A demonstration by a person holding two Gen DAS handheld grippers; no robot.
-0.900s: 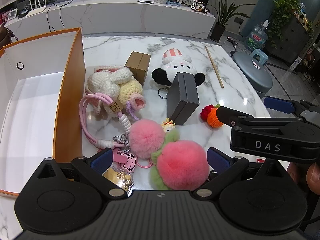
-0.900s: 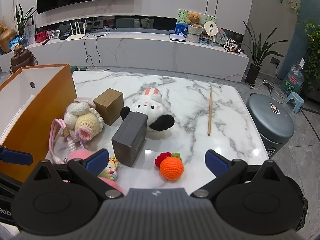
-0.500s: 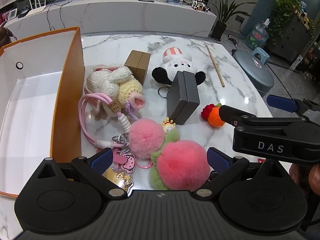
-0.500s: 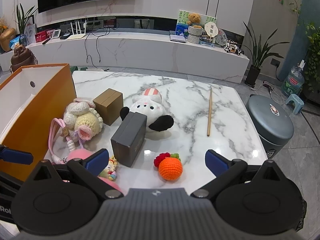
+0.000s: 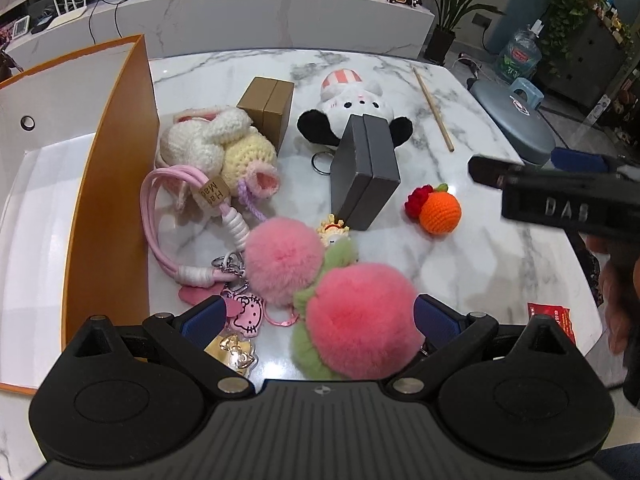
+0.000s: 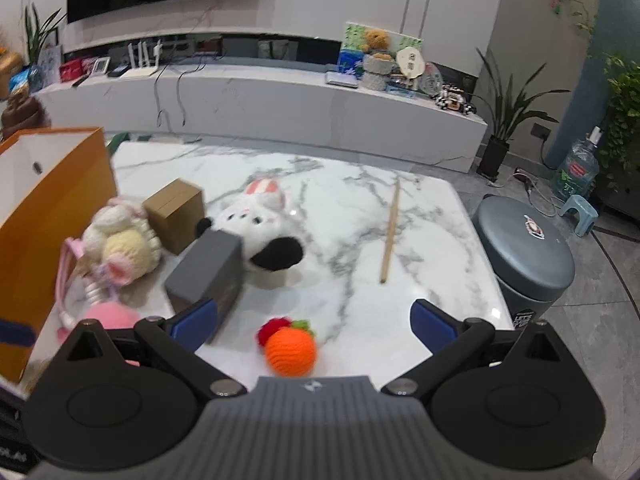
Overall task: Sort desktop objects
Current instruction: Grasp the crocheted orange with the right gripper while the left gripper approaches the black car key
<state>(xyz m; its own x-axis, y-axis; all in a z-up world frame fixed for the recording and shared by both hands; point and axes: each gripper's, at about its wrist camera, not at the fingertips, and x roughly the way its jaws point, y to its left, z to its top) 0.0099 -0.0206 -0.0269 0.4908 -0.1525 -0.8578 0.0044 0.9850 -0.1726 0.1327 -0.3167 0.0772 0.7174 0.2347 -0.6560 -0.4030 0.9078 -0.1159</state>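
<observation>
My left gripper [image 5: 318,322] is open, its fingers either side of a pink pompom peach charm [image 5: 358,320] on the marble table [image 5: 500,256]. A second pink pompom [image 5: 282,258], a pink strap keychain [image 5: 168,216], a crocheted bunny [image 5: 216,148], a brown box [image 5: 266,106], a grey box [image 5: 366,168], a white plush [image 5: 352,108] and a crocheted orange [image 5: 438,210] lie around. My right gripper [image 6: 314,324] is open and empty, hovering just above the orange [image 6: 290,350].
An open orange paper bag [image 5: 108,184] stands at the table's left. A wooden stick [image 5: 434,110] lies at the far right. A red packet [image 5: 554,316] sits by the near right edge. A grey stool [image 6: 524,252] stands off the table's right side.
My right gripper has moved forward and down toward the crocheted orange, which now sits lower between its fingers. My left gripper has barely moved over the pompom charm.
</observation>
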